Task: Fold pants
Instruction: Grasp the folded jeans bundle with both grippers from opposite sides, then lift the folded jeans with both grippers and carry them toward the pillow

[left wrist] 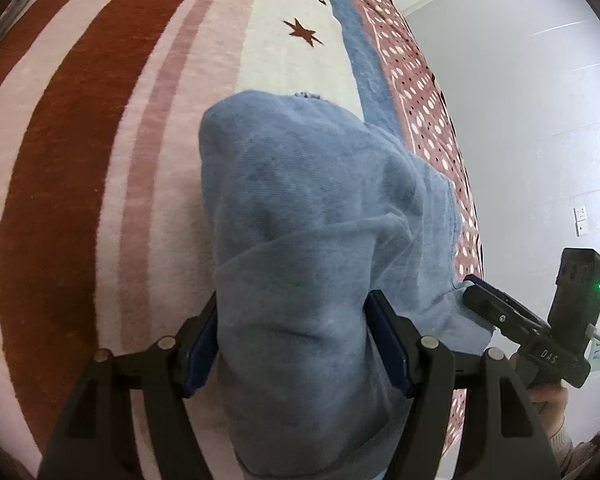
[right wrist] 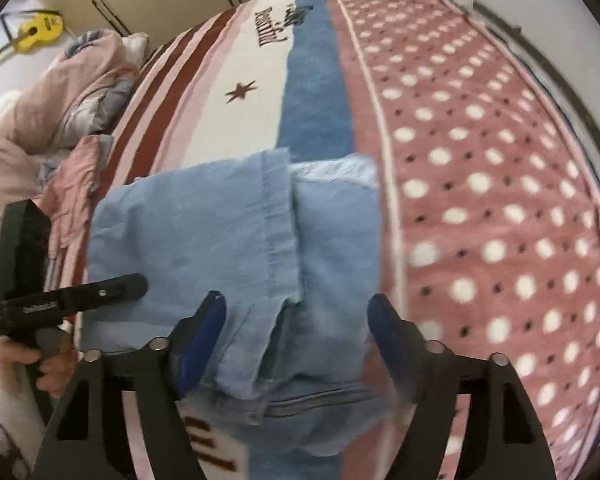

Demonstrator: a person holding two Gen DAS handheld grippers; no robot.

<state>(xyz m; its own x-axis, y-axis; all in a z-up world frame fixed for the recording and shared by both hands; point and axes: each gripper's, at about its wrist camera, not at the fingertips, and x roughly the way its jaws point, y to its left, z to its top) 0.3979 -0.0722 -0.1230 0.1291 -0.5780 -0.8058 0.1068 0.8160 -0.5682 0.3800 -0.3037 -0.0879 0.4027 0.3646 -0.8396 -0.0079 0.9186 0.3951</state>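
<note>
The light blue denim pants (left wrist: pixel 312 216) lie bunched and partly folded on a patterned bed blanket; they also show in the right wrist view (right wrist: pixel 228 232). My left gripper (left wrist: pixel 292 340) has its jaws spread wide with a thick fold of denim between the blue pads, which touch the cloth on both sides. My right gripper (right wrist: pixel 298 340) stands the same way, jaws wide around the raised denim with a hemmed leg edge (right wrist: pixel 278 216) running up the middle. Each gripper shows in the other's view: the right one (left wrist: pixel 496 304) and the left one (right wrist: pixel 112 286).
The blanket has red and pink stripes (left wrist: pixel 60 168), a white band with a red star (right wrist: pixel 241 91), a blue stripe (right wrist: pixel 316 92) and a pink dotted part (right wrist: pixel 500 200). A heap of pink bedding (right wrist: pixel 60 92) lies at the left. A grey wall (left wrist: pixel 540 100) stands beyond the bed edge.
</note>
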